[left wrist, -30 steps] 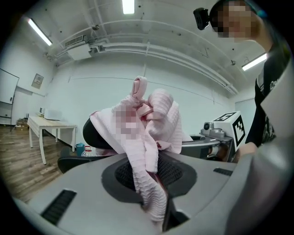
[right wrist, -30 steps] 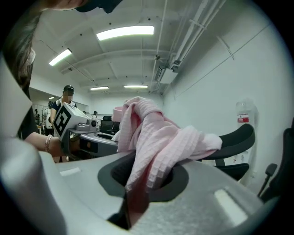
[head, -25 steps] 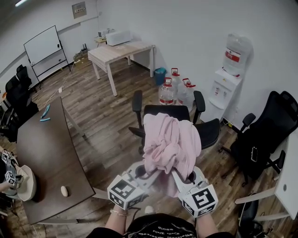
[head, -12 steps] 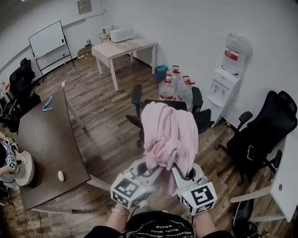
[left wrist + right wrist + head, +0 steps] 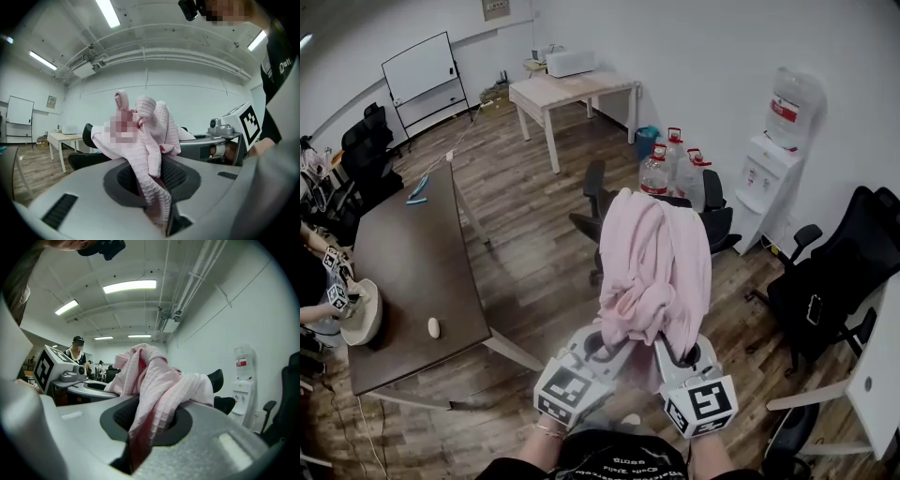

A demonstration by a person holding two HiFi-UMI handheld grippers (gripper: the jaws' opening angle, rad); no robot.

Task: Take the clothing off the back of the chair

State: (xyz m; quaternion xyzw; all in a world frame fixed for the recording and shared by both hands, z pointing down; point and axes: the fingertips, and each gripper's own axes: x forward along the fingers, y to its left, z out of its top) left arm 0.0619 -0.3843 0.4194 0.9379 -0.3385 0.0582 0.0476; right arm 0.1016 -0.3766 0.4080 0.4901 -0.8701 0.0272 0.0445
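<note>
Evenly lit office, strong fisheye warp in every view.

Cool white light falls from ceiling strip lights [image 5: 108, 13], which burn out to pure white in both gripper views. In the head view the white wall [image 5: 722, 56] is bright, the wooden floor [image 5: 534, 253] has a mild sheen, and there are only soft shadows under the dark table [image 5: 403, 272]. The corners of the gripper views go black, and straight lines bow near the edges. The grey bodies of the left claw [image 5: 157, 183] and the right claw [image 5: 150, 423], close to the lens, are blurred. The pink garment [image 5: 150, 136] is soft at its nearest folds and sharper further off.
</note>
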